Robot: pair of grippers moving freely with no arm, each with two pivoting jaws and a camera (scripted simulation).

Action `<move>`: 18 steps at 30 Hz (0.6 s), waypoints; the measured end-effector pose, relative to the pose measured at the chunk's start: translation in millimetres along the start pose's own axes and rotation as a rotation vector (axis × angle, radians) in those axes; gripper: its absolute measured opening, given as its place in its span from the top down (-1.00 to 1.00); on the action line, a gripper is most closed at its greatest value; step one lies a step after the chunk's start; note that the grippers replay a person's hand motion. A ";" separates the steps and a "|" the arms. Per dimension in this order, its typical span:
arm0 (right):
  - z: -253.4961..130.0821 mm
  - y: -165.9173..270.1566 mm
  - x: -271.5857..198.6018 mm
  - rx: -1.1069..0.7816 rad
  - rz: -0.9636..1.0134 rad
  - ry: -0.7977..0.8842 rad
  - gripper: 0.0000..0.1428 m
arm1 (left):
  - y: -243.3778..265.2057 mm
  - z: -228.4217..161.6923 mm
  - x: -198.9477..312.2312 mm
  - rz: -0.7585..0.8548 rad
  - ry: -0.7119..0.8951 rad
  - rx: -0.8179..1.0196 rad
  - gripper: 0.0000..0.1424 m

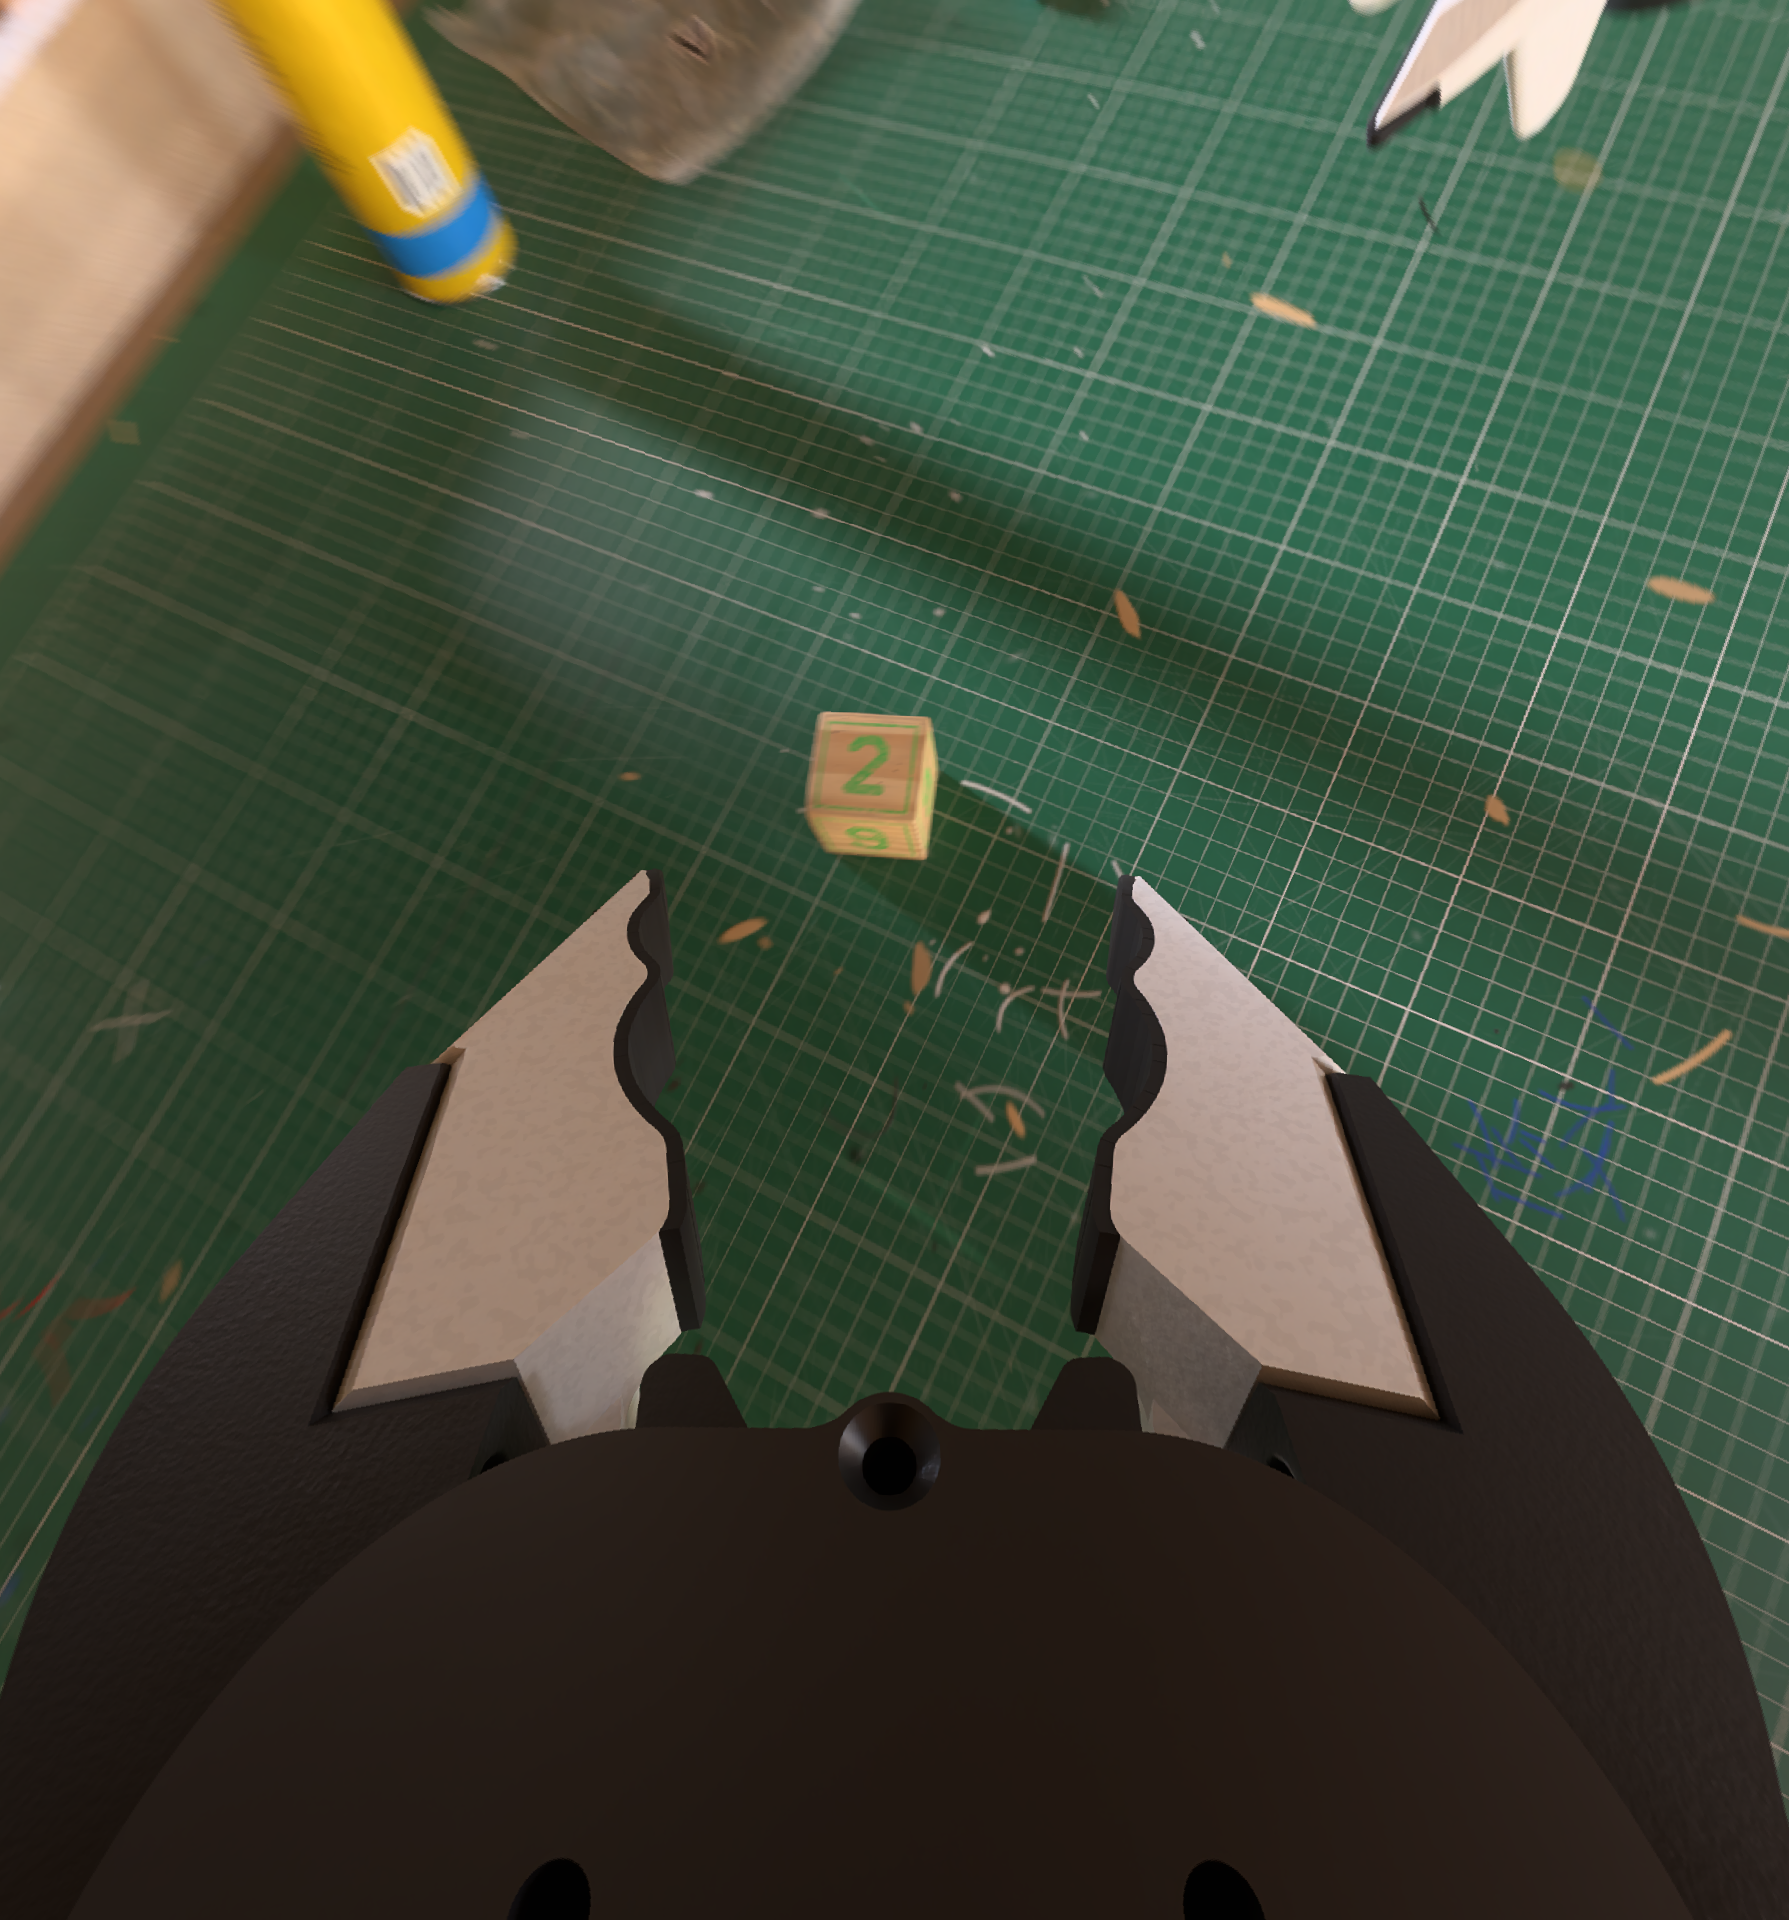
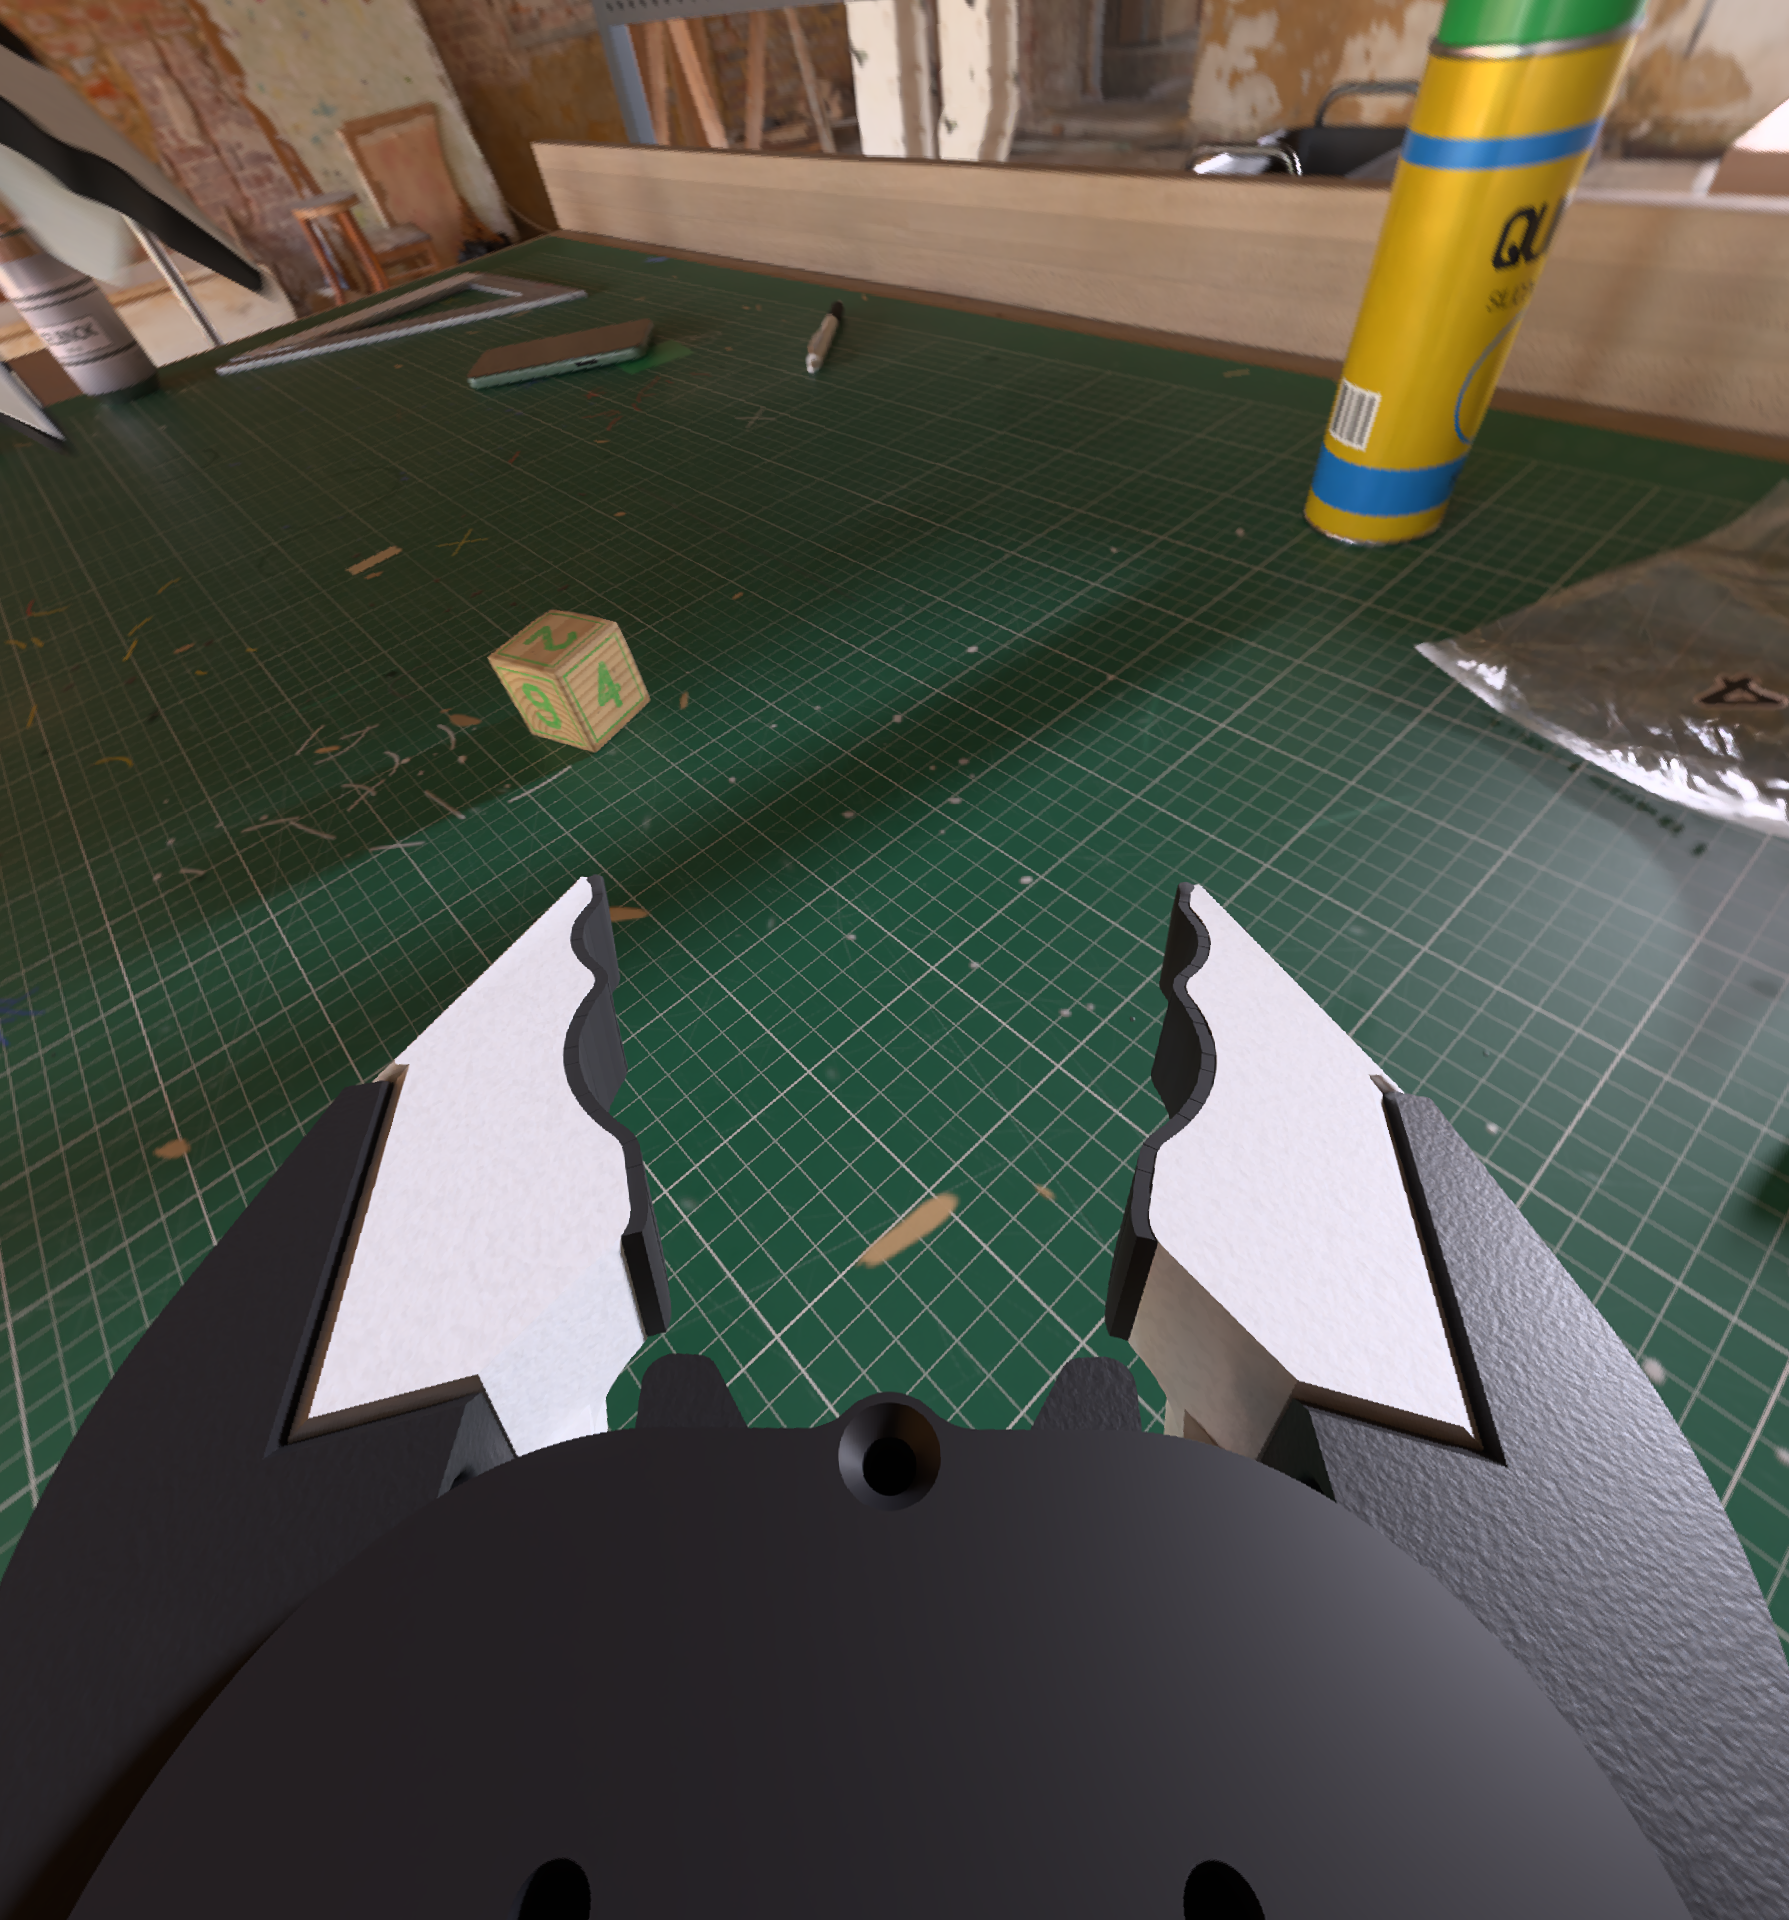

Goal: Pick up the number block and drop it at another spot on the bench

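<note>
The number block [image 1: 871, 785] is a small wooden cube with green digits, resting on the green cutting mat [image 1: 1285, 623]. In the left wrist view it lies just ahead of my left gripper [image 1: 888, 881], which is open, empty and looks down on it from above. In the right wrist view the block [image 2: 570, 680] sits ahead and to the left of my right gripper [image 2: 888, 885], which is open and empty, low over the mat. The left gripper's fingers [image 2: 90, 197] show at the top left of the right wrist view. The right gripper's fingers [image 1: 1472, 62] show at the top right of the left wrist view.
A tall yellow and blue can [image 2: 1461, 281] stands at the back right by a wooden rail [image 2: 973, 229]. A clear plastic bag [image 2: 1679, 686] lies at the right. A phone [image 2: 563, 353], a pen [image 2: 822, 338], a metal square [image 2: 402, 317] and a bottle [image 2: 69, 322] lie farther back. Wood shavings [image 1: 1004, 997] litter the mat.
</note>
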State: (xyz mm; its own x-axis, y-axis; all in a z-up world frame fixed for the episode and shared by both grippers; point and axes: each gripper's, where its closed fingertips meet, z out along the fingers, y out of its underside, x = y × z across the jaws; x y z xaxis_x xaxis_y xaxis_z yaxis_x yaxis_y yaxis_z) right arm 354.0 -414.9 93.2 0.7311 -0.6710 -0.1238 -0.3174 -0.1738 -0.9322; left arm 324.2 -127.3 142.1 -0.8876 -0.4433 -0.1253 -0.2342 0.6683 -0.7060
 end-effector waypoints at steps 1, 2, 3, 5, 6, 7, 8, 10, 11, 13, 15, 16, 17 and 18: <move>0.4 0.0 -1.7 0.011 -0.020 -0.009 -0.48 | 2.3 18.6 2.6 0.011 0.039 -0.018 -0.19; 0.5 0.2 -4.2 0.026 -0.041 -0.022 -0.48 | 4.4 35.2 4.2 0.020 0.076 -0.027 -0.18; 0.7 0.9 -6.9 0.043 -0.058 -0.035 -0.48 | 6.4 48.7 5.5 0.025 0.113 -0.031 -0.17; 1.5 4.7 -12.3 0.050 -0.082 -0.066 -0.47 | 9.0 68.7 5.7 0.026 0.179 -0.038 -0.13; 1.6 6.3 -13.7 0.043 -0.095 -0.075 -0.48 | 9.2 75.7 4.4 0.030 0.197 -0.034 -0.12; 1.4 6.8 -14.9 0.044 -0.105 -0.080 -0.49 | 9.2 81.4 2.5 0.035 0.209 -0.030 -0.09; 1.2 6.3 -16.5 0.050 -0.108 -0.090 -0.51 | 9.4 86.5 0.0 0.040 0.216 -0.029 -0.07; 1.8 5.6 -18.8 0.058 -0.108 -0.106 -0.52 | 11.5 94.8 -4.4 0.045 0.230 -0.039 -0.05; 2.8 6.7 -19.1 0.051 -0.111 -0.108 -0.52 | 13.9 98.6 -7.3 0.050 0.227 -0.054 -0.03; 5.1 10.0 -19.6 0.029 -0.115 -0.109 -0.54 | 18.9 105.1 -11.5 0.056 0.214 -0.081 -0.02; 6.6 11.6 -20.4 0.019 -0.120 -0.108 -0.54 | 23.3 110.1 -13.5 0.051 0.203 -0.102 -0.02; 7.1 11.8 -20.6 0.018 -0.122 -0.107 -0.54 | 25.1 111.9 -13.8 0.054 0.196 -0.110 -0.04; 7.5 12.0 -20.6 0.017 -0.123 -0.105 -0.54 | 26.7 113.5 -13.8 0.058 0.188 -0.116 -0.04; 7.8 12.3 -20.6 0.016 -0.122 -0.104 -0.54 | 28.2 115.0 -13.8 0.060 0.180 -0.123 -0.05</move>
State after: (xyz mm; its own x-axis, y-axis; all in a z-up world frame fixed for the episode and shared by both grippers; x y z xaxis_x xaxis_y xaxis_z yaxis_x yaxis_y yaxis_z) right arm 339.7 -397.5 81.7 0.8226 -0.5669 -0.0435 -0.2136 -0.2372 -0.9477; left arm 375.5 -171.1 43.7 -0.9553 -0.2942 -0.0301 -0.2157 0.7627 -0.6098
